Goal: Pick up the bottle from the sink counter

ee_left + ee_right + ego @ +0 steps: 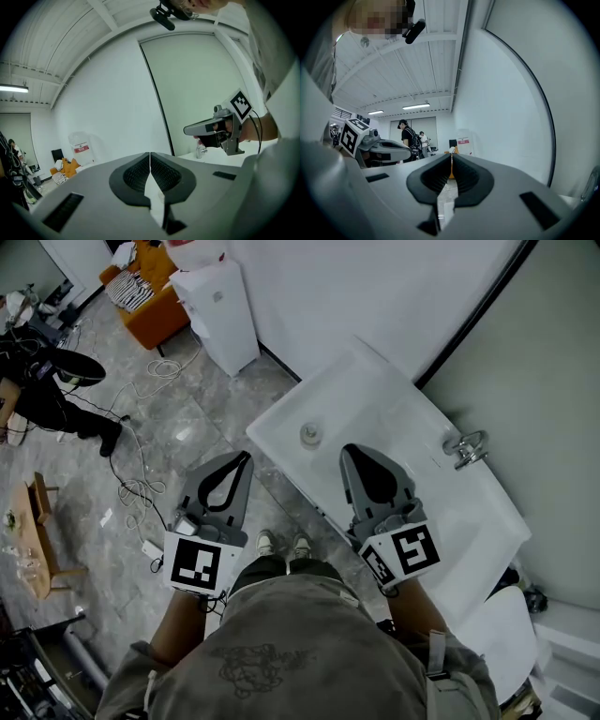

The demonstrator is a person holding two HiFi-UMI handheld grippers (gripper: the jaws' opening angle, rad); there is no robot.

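No bottle shows plainly in any view. The white sink [281, 423] lies below me, with a drain [311, 435] and a chrome faucet [466, 448]. A small upright thing [200, 150] stands on the counter behind the right gripper; I cannot tell whether it is the faucet or a bottle. My left gripper [247, 456] hangs over the floor by the sink's near edge, its jaws meeting and empty [150, 153]. My right gripper [347, 450] is above the basin, also shut on nothing [451, 154]. Each gripper shows in the other's view [185, 130] [411, 152].
A white cabinet [220, 315] stands against the wall beyond the sink, and an orange sofa [150, 306] further left. Cables [141, 488] trail over the grey floor. A wooden stand [37, 540] is at the left. Two people [407, 138] stand far off.
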